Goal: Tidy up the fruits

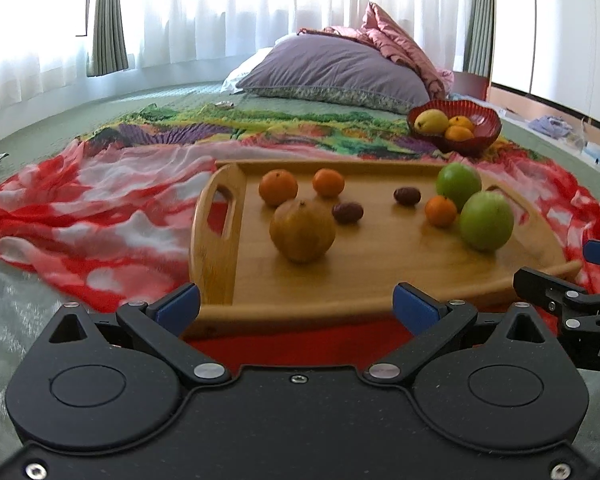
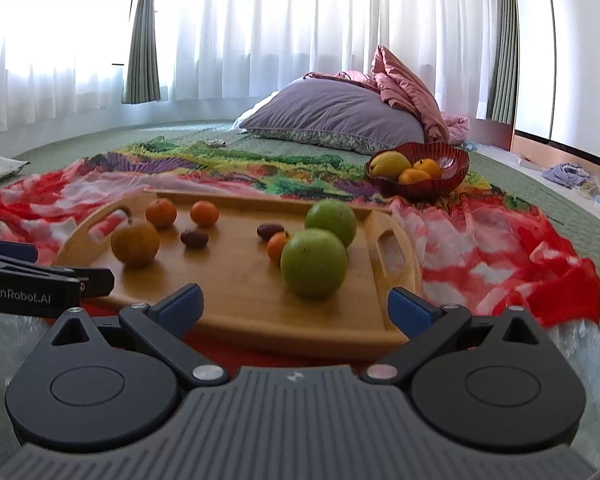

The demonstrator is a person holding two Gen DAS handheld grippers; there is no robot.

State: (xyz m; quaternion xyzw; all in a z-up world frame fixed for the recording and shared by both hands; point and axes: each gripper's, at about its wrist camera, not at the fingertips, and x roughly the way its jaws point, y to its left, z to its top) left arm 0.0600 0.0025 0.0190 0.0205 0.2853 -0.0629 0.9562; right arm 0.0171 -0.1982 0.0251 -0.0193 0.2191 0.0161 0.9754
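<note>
A wooden tray [image 1: 380, 276] [image 2: 236, 292] lies on a red-and-white cloth on the bed. On it are a brown pomegranate [image 1: 302, 230] [image 2: 135, 243], three small oranges, two dark dates and two green apples [image 1: 486, 221] [image 2: 313, 263]. A red bowl [image 1: 480, 136] [image 2: 452, 176] behind the tray holds a yellow fruit and two oranges. My left gripper [image 1: 296, 308] is open and empty at the tray's near edge. My right gripper [image 2: 295, 306] is open and empty, just short of the nearer green apple.
A purple pillow [image 1: 336, 68] and a pink blanket [image 1: 400, 40] lie behind the bowl. A colourful cloth [image 1: 204, 128] spreads beyond the tray. White curtains hang at the back. Clutter sits on the floor [image 2: 572, 176] at the right.
</note>
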